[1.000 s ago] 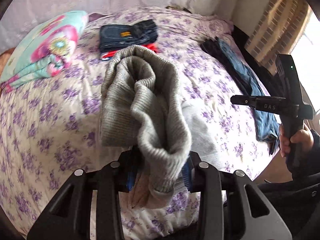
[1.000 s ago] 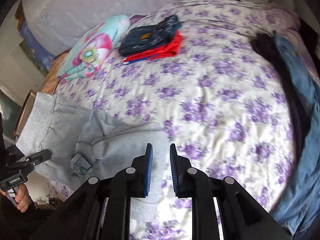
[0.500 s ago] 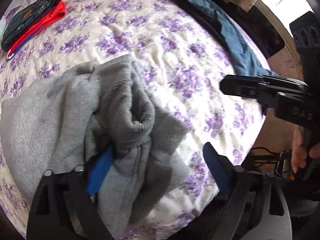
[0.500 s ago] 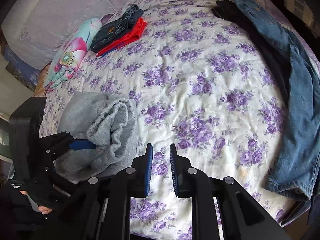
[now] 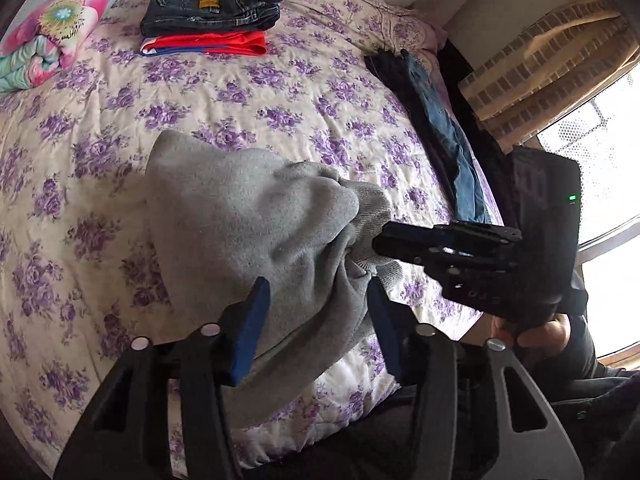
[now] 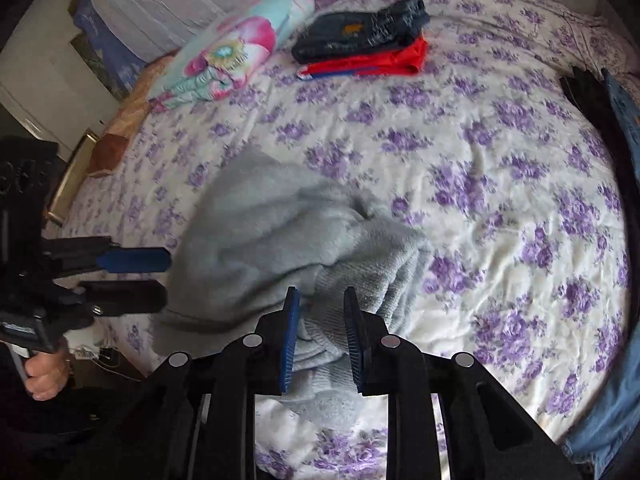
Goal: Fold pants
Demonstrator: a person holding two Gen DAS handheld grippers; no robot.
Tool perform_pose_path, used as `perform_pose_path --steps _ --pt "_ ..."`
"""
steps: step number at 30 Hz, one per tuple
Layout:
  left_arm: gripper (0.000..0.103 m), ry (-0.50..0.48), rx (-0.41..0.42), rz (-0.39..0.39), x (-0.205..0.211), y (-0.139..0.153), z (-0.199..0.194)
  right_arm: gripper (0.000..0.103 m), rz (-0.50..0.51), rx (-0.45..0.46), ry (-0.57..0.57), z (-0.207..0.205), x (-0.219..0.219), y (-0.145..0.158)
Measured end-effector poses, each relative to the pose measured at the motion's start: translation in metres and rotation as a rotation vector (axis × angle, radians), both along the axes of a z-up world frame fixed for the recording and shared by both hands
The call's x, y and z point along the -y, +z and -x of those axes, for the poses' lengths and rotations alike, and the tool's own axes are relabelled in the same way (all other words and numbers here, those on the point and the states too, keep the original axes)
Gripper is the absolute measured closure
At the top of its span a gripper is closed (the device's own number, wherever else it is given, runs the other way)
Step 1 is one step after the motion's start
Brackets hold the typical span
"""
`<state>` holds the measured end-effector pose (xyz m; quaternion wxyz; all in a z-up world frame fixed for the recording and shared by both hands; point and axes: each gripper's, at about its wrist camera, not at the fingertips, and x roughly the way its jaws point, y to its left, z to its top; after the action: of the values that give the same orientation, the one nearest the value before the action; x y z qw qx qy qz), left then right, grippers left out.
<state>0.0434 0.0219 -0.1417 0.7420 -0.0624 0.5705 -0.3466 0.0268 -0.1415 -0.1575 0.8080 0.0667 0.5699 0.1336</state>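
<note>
We see the bed point(image 5: 280, 92) carrying the bunched grey pants point(image 5: 256, 232) near its front edge. Our left gripper point(image 5: 316, 312) gapes wide around them, their lower fold hidden behind it. Our right gripper point(image 6: 320, 336) straddles the ribbed cuff, partly parted; whether it pinches, we cannot tell.

The pants point(image 5: 256, 224) are soft grey fleece cloth, ribbed at the cuff. Both claws, left point(image 5: 316, 320) and right point(image 6: 322, 336), are matt black plastic with blue rubbery pads point(image 6: 289, 340). The bed point(image 6: 500, 184) wears quilted, crinkled floral cloth.
</note>
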Motion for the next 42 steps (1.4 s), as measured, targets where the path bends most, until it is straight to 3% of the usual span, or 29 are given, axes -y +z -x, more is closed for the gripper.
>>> perform_pose_path --steps 2,7,11,14,17,20,22,25,27,31,32,33,34,35,36,37,38,40,42 --pt "0.068 -0.03 -0.007 -0.009 0.009 -0.012 0.005 0.079 0.068 -0.115 -0.023 0.004 0.003 -0.033" --pt "0.095 -0.04 -0.069 -0.134 0.028 -0.074 -0.004 0.079 0.049 -0.119 -0.014 0.001 0.007 -0.041" --pt "0.095 -0.02 -0.061 -0.109 0.016 -0.056 -0.005 0.078 0.1 -0.157 0.051 -0.009 -0.005 -0.014" --pt "0.095 0.0 -0.027 -0.075 -0.001 -0.035 0.007 0.066 0.036 -0.068 0.094 -0.025 -0.016 0.034" --pt "0.095 0.012 -0.01 -0.052 -0.011 -0.024 0.019 0.064 0.024 0.031 0.175 -0.054 -0.047 0.064" --pt "0.095 -0.003 -0.018 -0.045 -0.007 -0.027 0.026 0.067 0.019 0.049 0.271 -0.092 -0.091 0.057" --pt "0.095 -0.015 -0.046 -0.041 -0.002 -0.038 0.027 0.084 0.024 -0.006 0.337 -0.112 -0.122 0.035" --pt "0.095 -0.025 -0.103 -0.081 0.003 -0.073 0.026 0.084 0.176 -0.111 0.371 -0.13 -0.153 -0.02" --pt "0.095 0.005 -0.127 -0.052 -0.002 -0.087 0.021 0.083 0.209 -0.153 0.351 -0.137 -0.159 -0.051" --pt "0.095 0.021 -0.157 -0.001 -0.014 -0.082 0.017 0.082 0.212 -0.115 0.367 -0.135 -0.165 -0.035" --pt "0.095 0.019 -0.153 0.007 -0.017 -0.076 0.019 0.077 0.184 -0.102 0.366 -0.134 -0.159 -0.023" --pt "0.094 0.026 -0.144 0.012 -0.022 -0.069 0.02 0.059 0.152 -0.079 0.35 -0.132 -0.15 -0.005" --pt "0.084 0.041 -0.131 0.012 -0.028 -0.062 0.02 0.047 0.131 -0.038 0.326 -0.127 -0.137 0.014" --pt "0.076 0.058 -0.115 0.019 -0.036 -0.054 0.02 0.026 0.118 0.017 0.294 -0.119 -0.121 0.034" --pt "0.057 0.077 -0.103 0.028 -0.044 -0.048 0.019 0.018 0.109 0.068 0.261 -0.109 -0.104 0.051" --pt "0.028 0.114 -0.077 -0.002 -0.052 -0.042 0.019 0.016 0.103 0.104 0.225 -0.097 -0.086 0.064" --pt "0.019 0.158 -0.042 -0.048 -0.059 -0.038 0.017 0.013 0.095 0.114 0.19 -0.087 -0.068 0.071" --pt "0.016 0.2 -0.026 -0.066 -0.073 -0.035 0.012 0.009 0.066 0.097 0.104 -0.062 -0.035 0.075" --pt "0.016 0.236 -0.062 -0.056 -0.085 -0.043 0.003 0.008 0.007 0.046 0.01 -0.035 -0.006 0.062"
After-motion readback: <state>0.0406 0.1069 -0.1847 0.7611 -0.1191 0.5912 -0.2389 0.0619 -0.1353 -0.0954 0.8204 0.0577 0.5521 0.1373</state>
